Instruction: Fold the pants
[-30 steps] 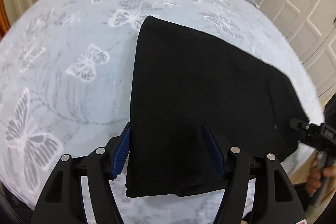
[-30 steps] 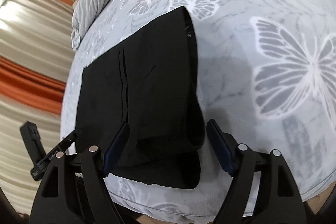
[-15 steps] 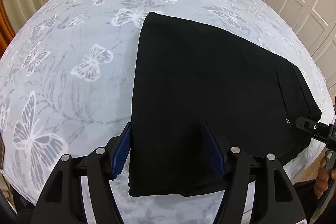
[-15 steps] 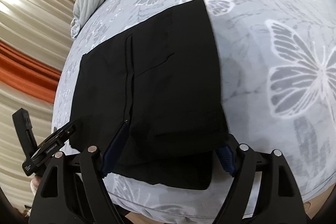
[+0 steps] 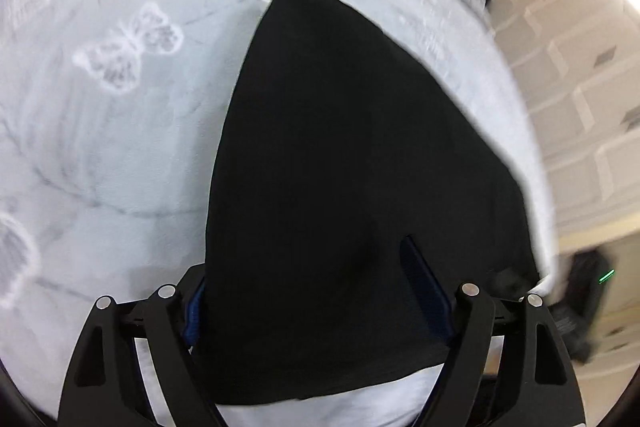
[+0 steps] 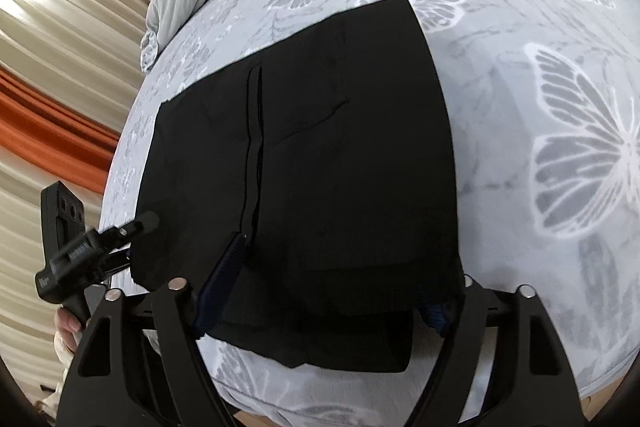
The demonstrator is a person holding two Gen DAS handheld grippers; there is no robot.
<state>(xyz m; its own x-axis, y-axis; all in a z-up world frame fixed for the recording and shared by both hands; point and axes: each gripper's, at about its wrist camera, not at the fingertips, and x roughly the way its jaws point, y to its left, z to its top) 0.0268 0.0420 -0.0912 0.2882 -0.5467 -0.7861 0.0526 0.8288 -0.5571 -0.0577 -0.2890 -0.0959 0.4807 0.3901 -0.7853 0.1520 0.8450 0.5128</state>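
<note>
I have the black pants (image 6: 320,155) lying folded on the butterfly-print bed (image 6: 560,67), near its front edge. Both the left gripper (image 5: 316,307) and right gripper (image 6: 332,287) stand with jaws wide, straddling the near hem. I judge the next fold needs both to close on that edge.

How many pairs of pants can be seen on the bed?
1. The black pants lie folded on the butterfly bedspread, near the bed's edge, between the left gripper and the right gripper. Nothing else looks like pants.
</note>
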